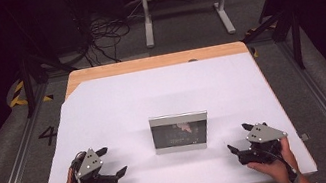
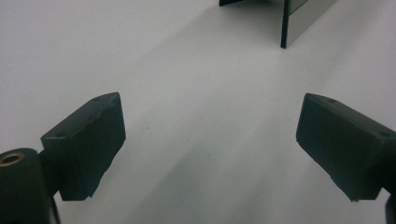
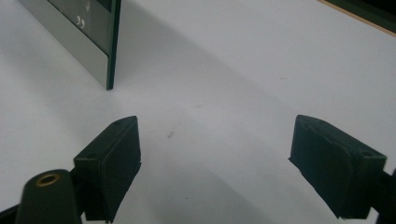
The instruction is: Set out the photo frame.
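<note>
**Framed panel upright at bench centre; both claws released**

The framed panel [image 1: 180, 132] stands upright near the middle of the bench [image 1: 111, 70], its dark glossy face toward the person (what it displays is too small to read). In the left gripper view its edge [image 2: 299, 18] sits ahead and to the right; in the right gripper view it [image 3: 79, 37] sits ahead and to the left.

The left claw [image 1: 112, 162] rests near the front edge, well apart from the panel, jaws spread wide with nothing between them. The right claw [image 1: 240, 137] mirrors it on the other side, likewise released and empty.

Judged step: approach not yet begun. The next move calls for bringing both claws inward to the panel's side edges without tipping it.

A white sheet [image 1: 117, 104] covers the bench. Beyond it: grey floor, loose cables [image 1: 105, 33], a white stand [image 1: 183, 4].
</note>
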`<action>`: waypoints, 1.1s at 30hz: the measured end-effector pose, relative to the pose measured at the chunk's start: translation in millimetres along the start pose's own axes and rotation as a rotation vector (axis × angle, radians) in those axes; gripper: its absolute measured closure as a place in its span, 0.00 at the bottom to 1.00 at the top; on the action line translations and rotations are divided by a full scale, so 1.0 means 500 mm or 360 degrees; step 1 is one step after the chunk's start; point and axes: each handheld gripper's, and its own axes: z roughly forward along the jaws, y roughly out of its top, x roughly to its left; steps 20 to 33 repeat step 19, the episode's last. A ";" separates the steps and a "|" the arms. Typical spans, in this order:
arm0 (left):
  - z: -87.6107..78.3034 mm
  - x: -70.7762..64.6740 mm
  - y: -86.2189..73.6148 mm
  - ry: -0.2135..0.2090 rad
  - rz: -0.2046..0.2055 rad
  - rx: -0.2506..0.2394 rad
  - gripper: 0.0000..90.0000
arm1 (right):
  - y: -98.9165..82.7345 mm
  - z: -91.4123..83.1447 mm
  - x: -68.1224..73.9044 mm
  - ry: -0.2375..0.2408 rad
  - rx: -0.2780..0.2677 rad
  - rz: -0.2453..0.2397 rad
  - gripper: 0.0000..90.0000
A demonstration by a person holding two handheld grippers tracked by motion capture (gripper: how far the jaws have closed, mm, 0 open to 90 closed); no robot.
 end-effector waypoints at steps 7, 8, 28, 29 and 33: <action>0.004 0.000 0.001 0.0002 -0.0001 0.0010 0.10 | 0.001 0.002 0.006 0.0009 0.0010 -0.0011 0.19; 0.005 0.001 0.001 0.0002 0.0001 0.0012 0.10 | 0.001 0.002 0.006 0.0009 0.0010 -0.0011 0.19; 0.023 0.001 0.007 -0.0025 0.0028 0.0041 0.10 | -0.008 -0.001 0.004 0.0006 0.0027 0.0014 0.26; 0.023 0.001 0.007 -0.0025 0.0028 0.0041 0.10 | -0.008 -0.001 0.004 0.0006 0.0027 0.0014 0.26; 0.023 0.001 0.007 -0.0025 0.0028 0.0041 0.10 | -0.008 -0.001 0.004 0.0006 0.0027 0.0014 0.26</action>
